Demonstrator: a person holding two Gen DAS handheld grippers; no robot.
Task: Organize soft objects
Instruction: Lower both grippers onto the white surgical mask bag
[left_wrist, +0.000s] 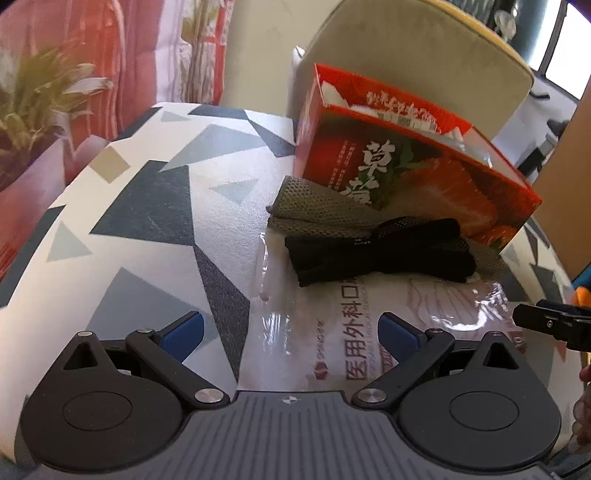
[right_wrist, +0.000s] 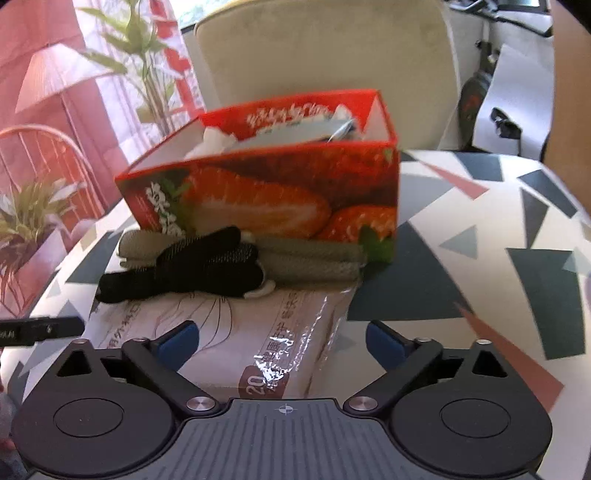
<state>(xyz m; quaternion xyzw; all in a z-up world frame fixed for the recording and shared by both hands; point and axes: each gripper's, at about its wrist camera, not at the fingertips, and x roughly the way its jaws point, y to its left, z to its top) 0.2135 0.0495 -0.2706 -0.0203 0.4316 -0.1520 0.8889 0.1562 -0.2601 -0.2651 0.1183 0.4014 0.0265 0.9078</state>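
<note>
Left gripper (left_wrist: 290, 328) low over the table (left_wrist: 155, 206), level, aimed at the far edge; jaws wide apart, gripping nothing. Right gripper (right_wrist: 282, 336) same pose alongside, jaws wide, nothing held. Plastic mask pack (left_wrist: 332, 332) lies flat under both. Black mesh piece (left_wrist: 380, 251) rests on the pack's far end, touching the grey mesh roll (right_wrist: 310, 260) behind it. Red strawberry box (right_wrist: 266, 184) stands open-topped by the far table edge, white stuff inside.
</note>
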